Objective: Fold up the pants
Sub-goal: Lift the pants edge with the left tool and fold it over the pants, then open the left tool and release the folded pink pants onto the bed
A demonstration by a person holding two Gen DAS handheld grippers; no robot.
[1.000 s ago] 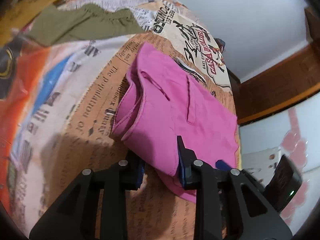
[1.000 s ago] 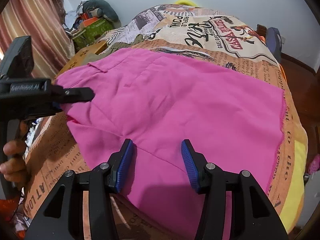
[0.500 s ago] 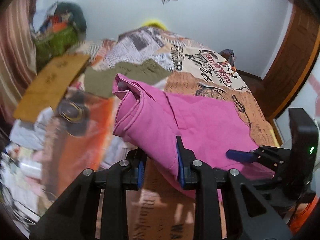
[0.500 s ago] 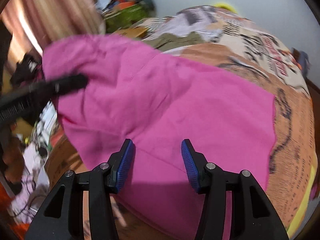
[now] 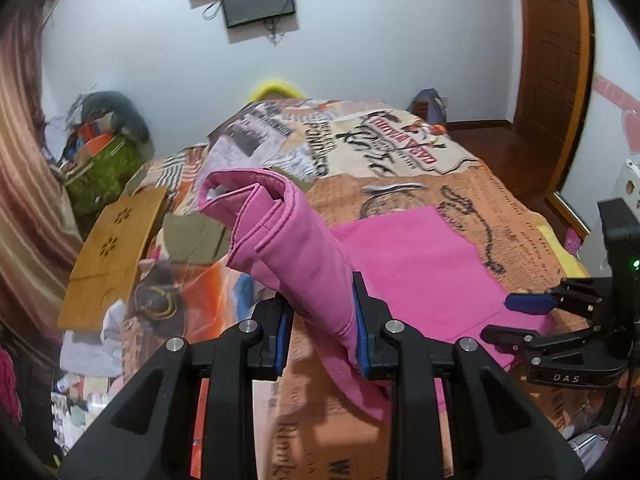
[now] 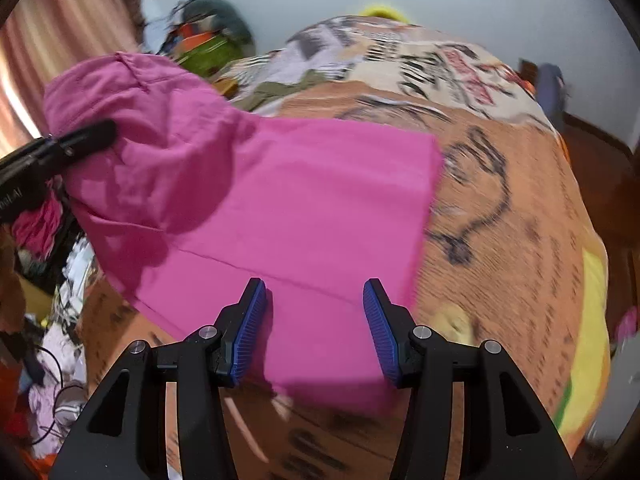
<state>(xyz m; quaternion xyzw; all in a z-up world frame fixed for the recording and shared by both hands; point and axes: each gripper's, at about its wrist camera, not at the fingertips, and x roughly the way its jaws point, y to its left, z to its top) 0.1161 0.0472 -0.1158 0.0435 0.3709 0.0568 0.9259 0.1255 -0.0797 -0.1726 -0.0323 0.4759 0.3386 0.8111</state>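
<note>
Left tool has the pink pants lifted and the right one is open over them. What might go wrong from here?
1. The left tool pinches only a bunched edge of the pants; the fabric could slip out mid-fold.
2. The right tool is open and holds nothing, so the flat part may drag across the bedspread and fold crooked.
3. The waistband end hangs curled and layered; it could land creased.

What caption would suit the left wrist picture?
Left gripper lifts the waistband end of pink pants off the bed; right gripper waits open.
</note>
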